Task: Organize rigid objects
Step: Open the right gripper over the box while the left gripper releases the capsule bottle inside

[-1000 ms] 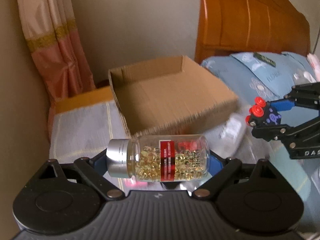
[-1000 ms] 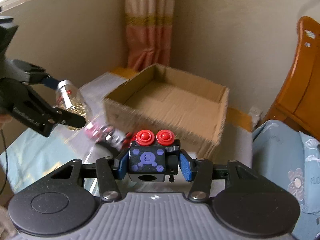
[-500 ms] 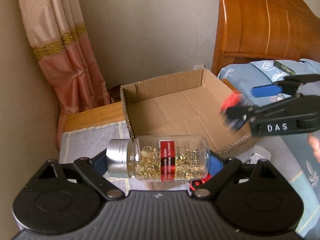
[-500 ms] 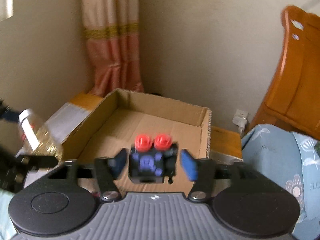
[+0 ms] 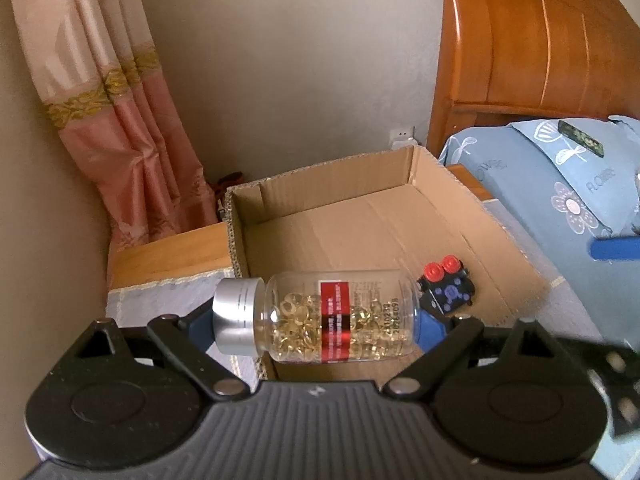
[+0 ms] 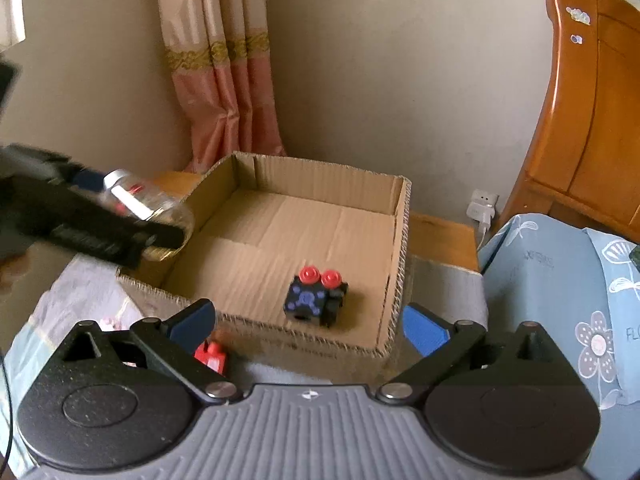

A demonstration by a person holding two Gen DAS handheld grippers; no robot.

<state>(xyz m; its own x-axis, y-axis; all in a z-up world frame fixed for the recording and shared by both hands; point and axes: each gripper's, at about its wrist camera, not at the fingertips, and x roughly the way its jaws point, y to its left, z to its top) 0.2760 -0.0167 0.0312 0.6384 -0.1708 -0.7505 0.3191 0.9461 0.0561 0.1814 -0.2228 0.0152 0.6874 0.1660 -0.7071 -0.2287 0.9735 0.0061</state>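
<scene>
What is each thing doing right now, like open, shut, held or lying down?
Clear plastic capsule bottle with silver cap: capped, held sideways.
Left tongs: shut on the bottle.
Right tongs: open, holding nothing.
Black-and-blue cube toy with red buttons: resting inside the box.
Brown cardboard box: open-topped.

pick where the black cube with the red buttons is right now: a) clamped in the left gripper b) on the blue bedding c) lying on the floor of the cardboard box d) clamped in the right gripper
c: the black cube lies on the floor of the cardboard box, while the right gripper is open and holds nothing and the left gripper is shut on the pill bottle.
</scene>
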